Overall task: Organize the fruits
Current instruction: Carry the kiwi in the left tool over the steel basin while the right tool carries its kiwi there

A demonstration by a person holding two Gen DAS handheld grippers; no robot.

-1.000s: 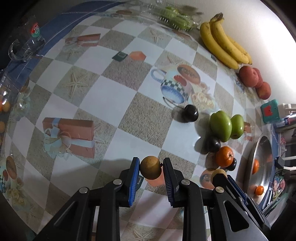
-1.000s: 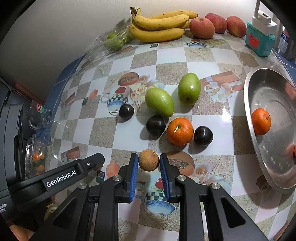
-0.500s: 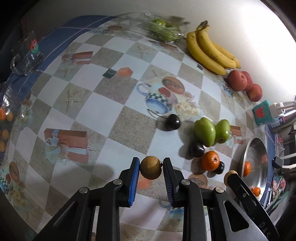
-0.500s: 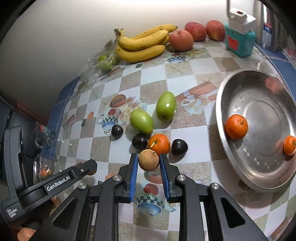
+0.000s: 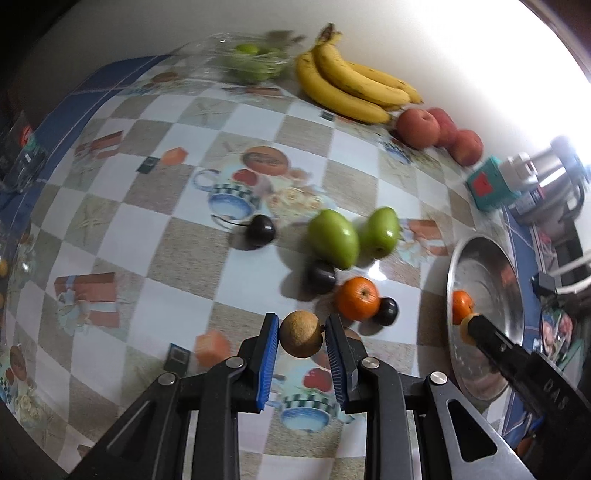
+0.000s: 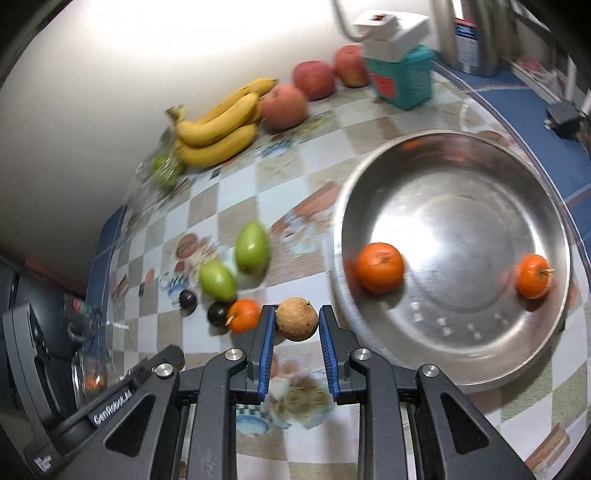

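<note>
My left gripper point(image 5: 301, 338) is shut on a round brown fruit point(image 5: 300, 333), held above the checked tablecloth. My right gripper point(image 6: 296, 325) is shut on a second brown fruit point(image 6: 296, 318), held in the air beside the left rim of the steel bowl point(image 6: 480, 373). The bowl holds two oranges point(image 6: 380, 272) point(image 6: 533, 276). On the table lie two green mangoes point(image 5: 333, 238), an orange point(image 5: 357, 298) and three dark plums point(image 5: 260, 230). The right gripper's tip with its fruit shows in the left wrist view point(image 5: 466, 325) over the bowl point(image 5: 476, 373).
Bananas point(image 5: 351, 90), three red apples point(image 5: 418, 128) and a clear box of green fruit point(image 5: 251, 62) line the back wall. A teal box point(image 6: 402, 79) and a steel kettle point(image 6: 469, 33) stand behind the bowl. A glass jar point(image 6: 88, 376) sits at the table's left edge.
Both grippers have lifted with their brown fruits. The right gripper has swung right, from over the plums and orange to the bowl's left rim. The left followed to the right.
</note>
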